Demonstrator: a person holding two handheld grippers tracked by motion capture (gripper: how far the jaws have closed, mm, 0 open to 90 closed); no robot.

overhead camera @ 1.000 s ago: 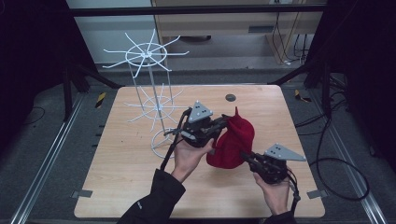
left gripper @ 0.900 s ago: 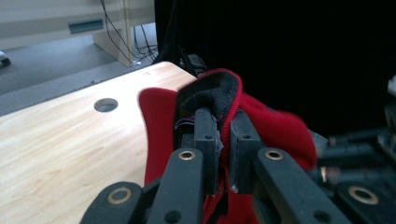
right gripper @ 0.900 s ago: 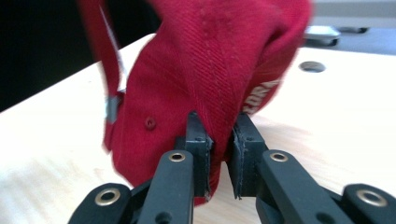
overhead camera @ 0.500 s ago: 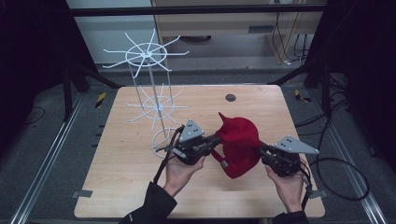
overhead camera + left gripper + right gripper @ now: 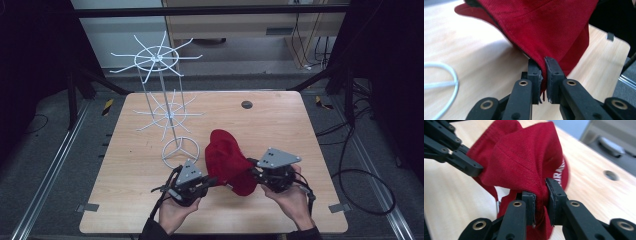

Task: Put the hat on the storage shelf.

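Note:
A red cap point(image 5: 226, 159) with white lettering hangs between both grippers over the front middle of the wooden table point(image 5: 280, 125). My left gripper point(image 5: 212, 181) is shut on the cap's left edge; in the left gripper view its jaws pinch the red cloth point(image 5: 554, 32) at the gripper's tip point(image 5: 543, 75). On the cap's right side my right gripper point(image 5: 254, 170) is shut on a bunched fold, and the right gripper view shows the cap point(image 5: 524, 157) squeezed at the tip point(image 5: 540, 195). The left gripper point(image 5: 477, 170) reaches in there from the upper left.
A white wire rack point(image 5: 159, 97) with two tiers of spoke arms stands on a ring base point(image 5: 180, 150) at the table's left middle, just behind the left gripper. A dark round hole point(image 5: 246, 104) sits near the far edge. Cables trail off the right side.
Both grippers have drawn back toward the table's front edge with the cap held between them. The cap has come lower and spread out sideways.

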